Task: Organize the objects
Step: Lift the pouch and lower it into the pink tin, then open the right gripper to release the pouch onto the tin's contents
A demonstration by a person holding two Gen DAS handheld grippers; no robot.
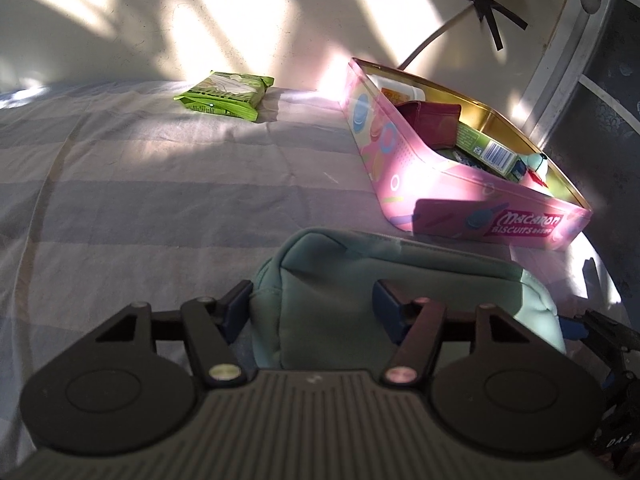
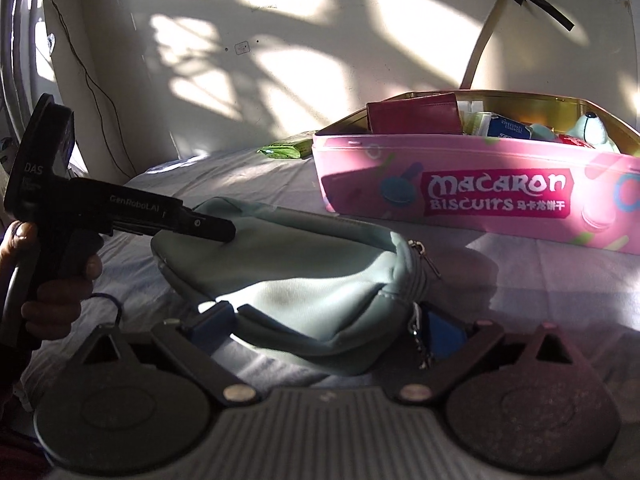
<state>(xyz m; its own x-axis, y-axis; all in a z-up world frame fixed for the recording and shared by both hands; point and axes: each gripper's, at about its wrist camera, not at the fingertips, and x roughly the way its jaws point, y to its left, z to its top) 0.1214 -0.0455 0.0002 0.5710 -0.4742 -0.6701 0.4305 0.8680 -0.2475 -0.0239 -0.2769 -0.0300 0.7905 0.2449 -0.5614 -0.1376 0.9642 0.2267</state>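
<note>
On the bed, left gripper clamps the teal pouch; right gripper stands released. Next: lift pouch into tin.

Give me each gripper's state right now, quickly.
Left gripper: closed on the teal pouch.
Right gripper: open, fingers either side of the pouch's zipper end.

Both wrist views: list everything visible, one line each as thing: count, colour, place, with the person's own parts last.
Pouch: one, pale teal, on the bedsheet, nearest the cameras.
Biscuit tin: one, pink, open, behind the pouch.
Tin contents: dark red wallet, green box, others unclear.
Green packet: one, far side of sheet.
Bedsheet: striped, pale.
Left gripper: closed on the pouch's end.
Right gripper: open, around the zipper end.
Hand: one, holding the left gripper.
</note>
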